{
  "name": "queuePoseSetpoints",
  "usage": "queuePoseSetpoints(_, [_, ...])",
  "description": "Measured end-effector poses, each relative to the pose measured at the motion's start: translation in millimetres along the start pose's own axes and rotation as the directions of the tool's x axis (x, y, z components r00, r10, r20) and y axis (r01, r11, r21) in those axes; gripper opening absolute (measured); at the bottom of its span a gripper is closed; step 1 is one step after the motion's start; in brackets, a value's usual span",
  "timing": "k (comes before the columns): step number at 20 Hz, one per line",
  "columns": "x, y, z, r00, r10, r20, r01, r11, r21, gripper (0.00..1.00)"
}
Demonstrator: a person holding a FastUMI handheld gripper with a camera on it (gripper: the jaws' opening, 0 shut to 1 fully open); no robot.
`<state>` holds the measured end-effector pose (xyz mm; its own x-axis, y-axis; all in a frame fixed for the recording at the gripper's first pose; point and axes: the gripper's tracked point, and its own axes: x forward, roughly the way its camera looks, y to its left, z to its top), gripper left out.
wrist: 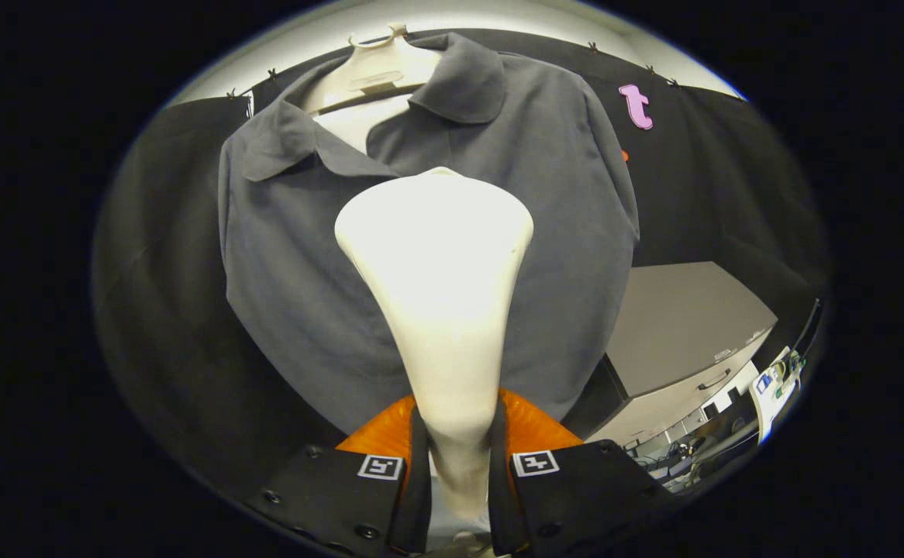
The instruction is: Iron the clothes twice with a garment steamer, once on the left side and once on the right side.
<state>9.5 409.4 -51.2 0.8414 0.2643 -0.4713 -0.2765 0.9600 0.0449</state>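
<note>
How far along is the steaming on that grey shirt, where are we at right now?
Done: the gripper is shut on the white garment steamer, both fingers pressing its handle. In hand: the steamer head is raised in front of the grey shirt on its hanger, about mid-chest. Left: one frame cannot show whether either the left or right pass is finished.

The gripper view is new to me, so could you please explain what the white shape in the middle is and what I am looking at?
You are looking from a camera mounted on a hand-held gripper, forward along its two fingers. A person carries it; there is no robot arm. The jaws are shut on the neck of a white garment steamer, whose wide head points at a grey shirt. The shirt hangs on a pale hanger in front of the booth's black cloth wall. Beyond the shirt's side stands a grey cabinet. Whether the head touches the fabric cannot be told.
</note>
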Motion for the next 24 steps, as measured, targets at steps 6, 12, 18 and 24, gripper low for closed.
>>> queuePoseSetpoints(6, [-2.3, 44.1, 34.5, 0.998, 0.036, 0.059, -0.034, 0.999, -0.043, 0.38])
queuePoseSetpoints(12, [10.0, 89.1, 34.5, 0.994, 0.097, 0.052, -0.092, 0.991, -0.096, 0.37])
queuePoseSetpoints(18, [32.5, 111.7, 17.4, 0.993, 0.119, 0.009, -0.116, 0.984, -0.133, 0.38])
queuePoseSetpoints(24, [49.4, 111.5, -10.5, 0.993, 0.110, -0.041, -0.114, 0.984, -0.136, 0.38])
